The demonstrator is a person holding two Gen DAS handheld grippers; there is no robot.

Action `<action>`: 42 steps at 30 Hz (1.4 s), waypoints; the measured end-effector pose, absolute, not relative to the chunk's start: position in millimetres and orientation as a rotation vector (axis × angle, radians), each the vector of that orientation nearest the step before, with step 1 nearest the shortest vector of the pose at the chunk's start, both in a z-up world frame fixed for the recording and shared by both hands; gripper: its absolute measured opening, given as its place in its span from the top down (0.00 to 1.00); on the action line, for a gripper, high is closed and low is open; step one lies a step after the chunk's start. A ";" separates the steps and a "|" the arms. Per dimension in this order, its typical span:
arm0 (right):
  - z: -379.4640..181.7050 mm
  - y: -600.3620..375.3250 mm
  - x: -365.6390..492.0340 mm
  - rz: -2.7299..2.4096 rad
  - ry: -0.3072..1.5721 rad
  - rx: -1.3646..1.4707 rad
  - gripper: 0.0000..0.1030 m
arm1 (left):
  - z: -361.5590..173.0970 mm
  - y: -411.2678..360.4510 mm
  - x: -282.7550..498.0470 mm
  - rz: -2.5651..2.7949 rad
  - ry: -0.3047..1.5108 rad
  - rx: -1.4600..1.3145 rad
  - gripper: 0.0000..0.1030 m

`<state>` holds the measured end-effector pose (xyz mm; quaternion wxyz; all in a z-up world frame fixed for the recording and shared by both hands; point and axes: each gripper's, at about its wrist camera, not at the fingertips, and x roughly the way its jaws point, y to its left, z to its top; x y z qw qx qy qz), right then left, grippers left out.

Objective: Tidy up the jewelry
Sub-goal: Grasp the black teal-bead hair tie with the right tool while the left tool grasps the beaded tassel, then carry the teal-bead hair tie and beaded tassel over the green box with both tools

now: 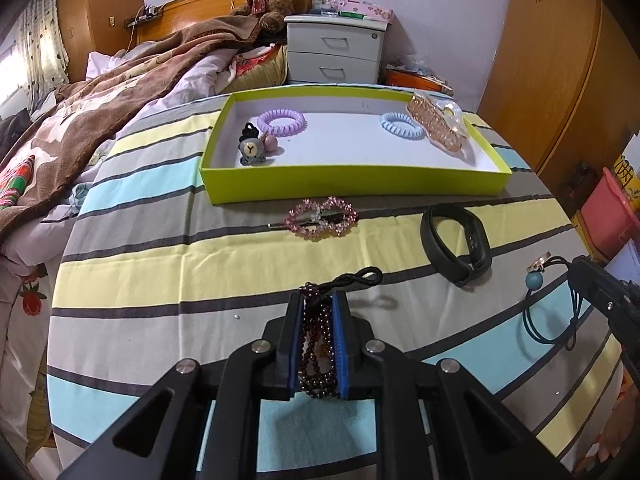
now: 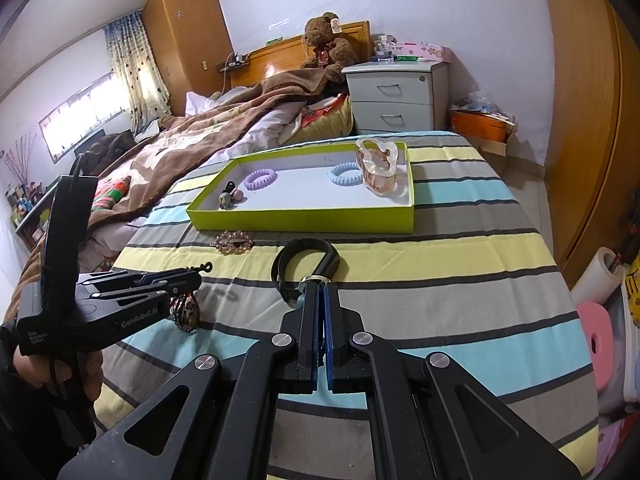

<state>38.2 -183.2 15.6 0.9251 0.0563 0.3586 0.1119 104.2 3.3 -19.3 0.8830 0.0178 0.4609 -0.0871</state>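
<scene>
Now left gripper (image 1: 319, 316) jaws pinching dark bead bracelet (image 1: 318, 344), right gripper (image 2: 320, 304) jaws clamping teal cord (image 1: 554, 320)

the tablecloth (image 1: 248, 264) runs in stripes of pale yellow, light blue and grey, edged with thin dark lines. the tray (image 1: 352, 184) is lime green outside and white inside. in it lie a lilac coil hair tie (image 1: 282, 121), a pale blue coil hair tie (image 1: 402, 127) and a clear peach hair claw (image 1: 436, 126). the beaded hair clip (image 1: 322, 218) is pink. the wristband (image 1: 456, 246) is black. the bead bracelet (image 1: 318, 344) is dark purple between blue pads (image 1: 341, 344) on the black left gripper (image 1: 319, 300). the teal cord (image 1: 552, 316) carries a teal bead.
</scene>
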 end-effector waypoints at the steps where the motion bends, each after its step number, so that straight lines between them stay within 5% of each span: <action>1: 17.0 -182.5 38.4 0.230 0.733 0.113 0.98 | -17.5 4.0 103.7 -0.180 0.954 0.035 0.86; 42: 87.2 -145.1 118.8 0.264 0.610 0.001 0.98 | 51.7 32.2 140.3 -0.184 0.800 -0.038 0.86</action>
